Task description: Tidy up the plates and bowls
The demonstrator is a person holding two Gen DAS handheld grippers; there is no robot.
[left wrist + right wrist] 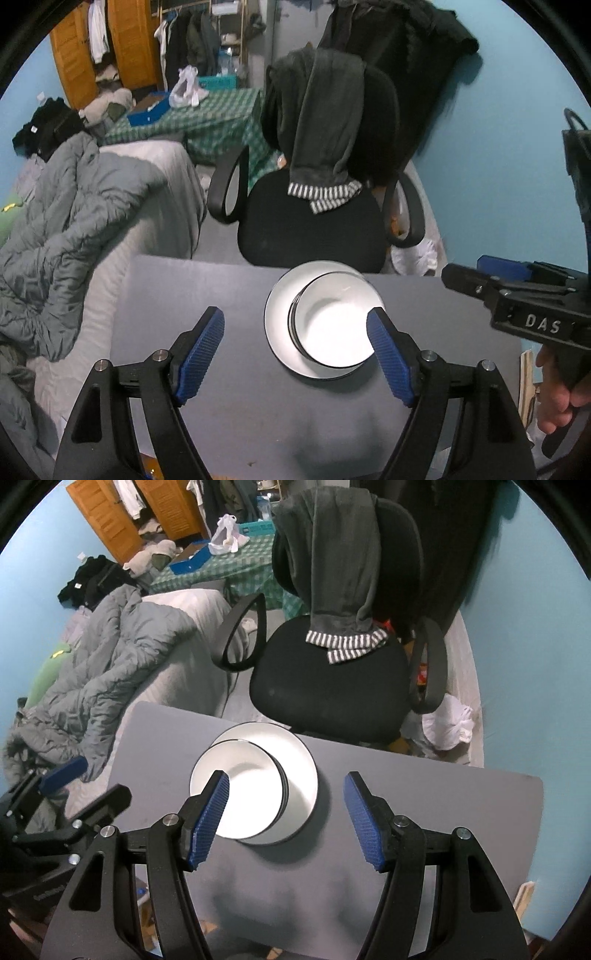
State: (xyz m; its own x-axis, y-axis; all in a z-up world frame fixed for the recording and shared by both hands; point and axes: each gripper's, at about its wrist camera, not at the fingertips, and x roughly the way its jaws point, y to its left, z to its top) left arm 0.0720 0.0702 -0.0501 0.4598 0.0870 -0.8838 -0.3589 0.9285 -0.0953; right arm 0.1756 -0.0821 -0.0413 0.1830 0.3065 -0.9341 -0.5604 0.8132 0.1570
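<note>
A white bowl point(332, 325) with a dark rim sits on a white plate point(280, 314) on the grey table point(184, 295). My left gripper point(295, 347) is open and empty, above the table with the stack between and just beyond its blue fingertips. In the right wrist view the bowl point(247, 786) rests on the plate point(299, 768), near the table's far edge. My right gripper point(286, 812) is open and empty, hovering over the stack's near side. The right gripper also shows at the right edge of the left wrist view point(517, 295), and the left gripper at the left edge of the right wrist view point(66, 786).
A black office chair point(325, 679) draped with grey clothing stands just behind the table. A bed with a grey duvet point(103, 664) lies to the left. A blue wall point(517, 627) is on the right, with white cloth point(447, 723) on the floor.
</note>
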